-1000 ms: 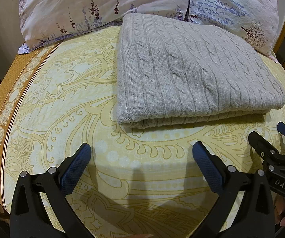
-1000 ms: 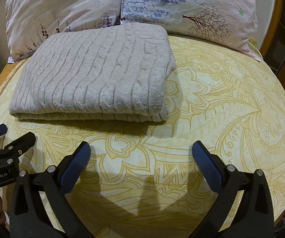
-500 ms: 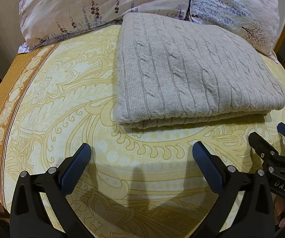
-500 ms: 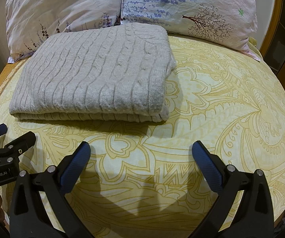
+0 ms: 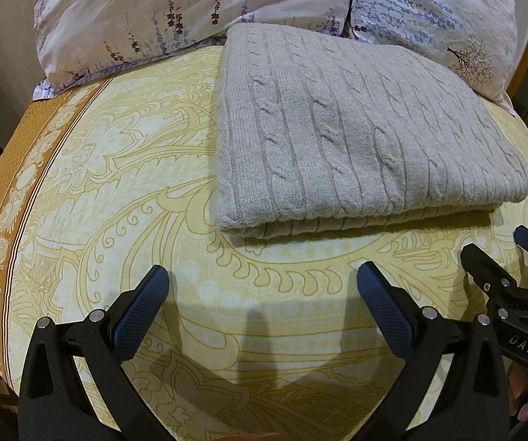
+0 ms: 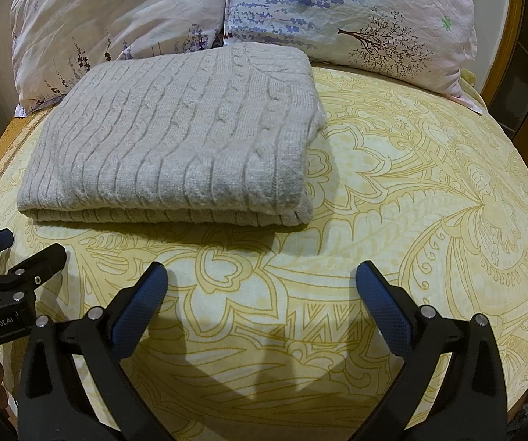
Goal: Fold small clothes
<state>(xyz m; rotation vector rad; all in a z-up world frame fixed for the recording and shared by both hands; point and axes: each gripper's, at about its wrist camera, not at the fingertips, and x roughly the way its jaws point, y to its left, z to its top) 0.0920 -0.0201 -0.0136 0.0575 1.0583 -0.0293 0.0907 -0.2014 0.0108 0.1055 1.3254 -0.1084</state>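
The grey cable-knit sweater [image 5: 356, 139] is found folded on the bed [image 5: 124, 191], its far edge against the pillows [image 6: 337, 11]. The left hand-held gripper [image 5: 262, 290] and right hand-held gripper [image 6: 262, 290] are held spread and empty, short of it. A one-layer pinch could undo the fold.

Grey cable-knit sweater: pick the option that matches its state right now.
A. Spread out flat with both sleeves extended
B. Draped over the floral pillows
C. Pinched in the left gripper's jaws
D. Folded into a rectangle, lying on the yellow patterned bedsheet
D: the grey cable-knit sweater lies as a stacked rectangle on the yellow patterned bedsheet, with the left gripper and right gripper both open and short of it.
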